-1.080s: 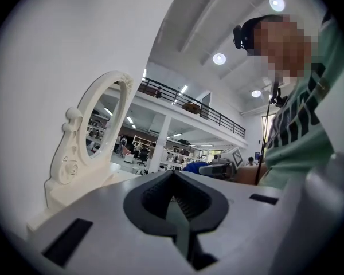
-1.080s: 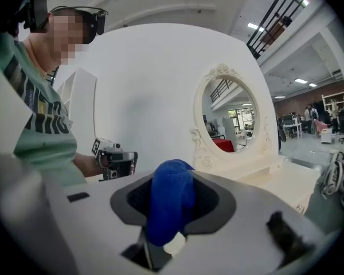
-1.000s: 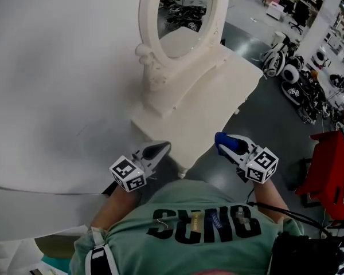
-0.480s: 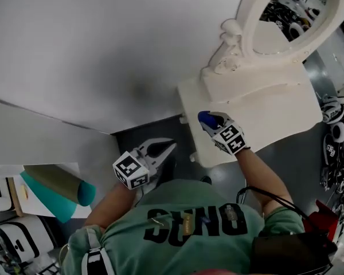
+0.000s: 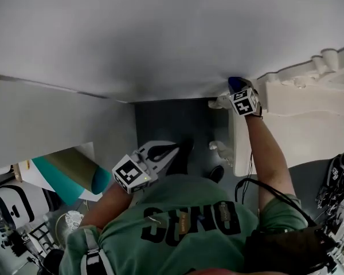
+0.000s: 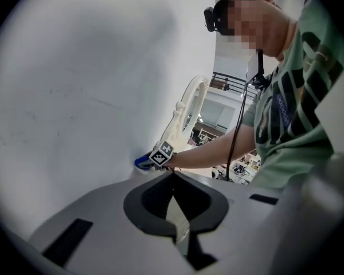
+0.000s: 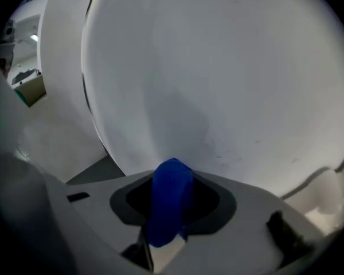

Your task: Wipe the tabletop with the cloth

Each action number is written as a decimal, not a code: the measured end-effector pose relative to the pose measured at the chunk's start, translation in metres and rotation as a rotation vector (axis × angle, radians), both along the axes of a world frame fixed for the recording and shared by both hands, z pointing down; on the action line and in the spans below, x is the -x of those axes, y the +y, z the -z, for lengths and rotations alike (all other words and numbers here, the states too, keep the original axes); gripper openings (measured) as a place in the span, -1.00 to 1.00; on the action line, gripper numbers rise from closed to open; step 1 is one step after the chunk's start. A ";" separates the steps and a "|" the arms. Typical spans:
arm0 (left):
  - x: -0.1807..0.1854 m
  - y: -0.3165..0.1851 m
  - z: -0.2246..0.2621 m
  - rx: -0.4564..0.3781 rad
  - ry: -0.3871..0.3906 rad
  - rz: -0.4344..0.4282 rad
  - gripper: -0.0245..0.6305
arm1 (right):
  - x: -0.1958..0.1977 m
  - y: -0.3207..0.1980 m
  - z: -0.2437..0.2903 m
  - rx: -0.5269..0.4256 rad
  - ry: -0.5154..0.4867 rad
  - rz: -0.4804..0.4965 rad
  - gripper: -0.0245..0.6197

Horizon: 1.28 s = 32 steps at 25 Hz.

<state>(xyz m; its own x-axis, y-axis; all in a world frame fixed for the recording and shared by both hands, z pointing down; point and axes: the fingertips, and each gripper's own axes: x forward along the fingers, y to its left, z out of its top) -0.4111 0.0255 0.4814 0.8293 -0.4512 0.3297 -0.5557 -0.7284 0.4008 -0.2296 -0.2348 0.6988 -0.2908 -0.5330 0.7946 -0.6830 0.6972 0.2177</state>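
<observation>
Wall (image 5: 160,33) now nearer: right claw (image 5: 236,88) tight on blue cloth (image 7: 171,205), left claw (image 5: 166,149) together.

Right claw (image 5: 236,86) outstretched, tight on cloth (image 7: 171,202); left claw (image 5: 171,149) closed, low.

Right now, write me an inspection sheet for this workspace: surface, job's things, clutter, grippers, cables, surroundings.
Surface: white dressing table; the top is bare where it shows, no dirt made out.
Job's things: blue cloth, at the table's corner by the wall; contact with the top cannot be told.
Clutter: nothing seen on the table.
Grippers: right gripper, fingers shut on the cloth; left gripper, fingers shut and empty, held by the person's chest.
Cables: black cable running along the right forearm.
Surroundings: white wall, dark floor, teal and olive roll at lower left.
</observation>
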 end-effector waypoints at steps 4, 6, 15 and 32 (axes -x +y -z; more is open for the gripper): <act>0.017 -0.010 -0.012 0.008 0.016 -0.013 -0.90 | 0.001 -0.009 -0.010 -0.003 0.016 0.015 -0.52; 0.016 -0.012 -0.011 0.004 0.020 -0.025 -0.90 | -0.001 -0.004 -0.012 0.034 0.001 -0.004 -0.52; -0.054 0.026 0.013 -0.047 0.044 -0.154 -0.90 | -0.033 0.192 -0.006 0.108 0.000 0.071 -0.52; -0.191 0.105 0.051 -0.132 0.073 -0.350 -0.90 | -0.105 0.360 0.022 0.099 -0.131 0.079 -0.52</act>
<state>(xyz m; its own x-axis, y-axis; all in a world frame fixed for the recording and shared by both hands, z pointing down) -0.2201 0.1307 0.4301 0.9600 -0.1705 0.2219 -0.2370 -0.9171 0.3206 -0.1244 0.1248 0.6772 -0.4336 -0.4252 0.7945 -0.6430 0.7637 0.0578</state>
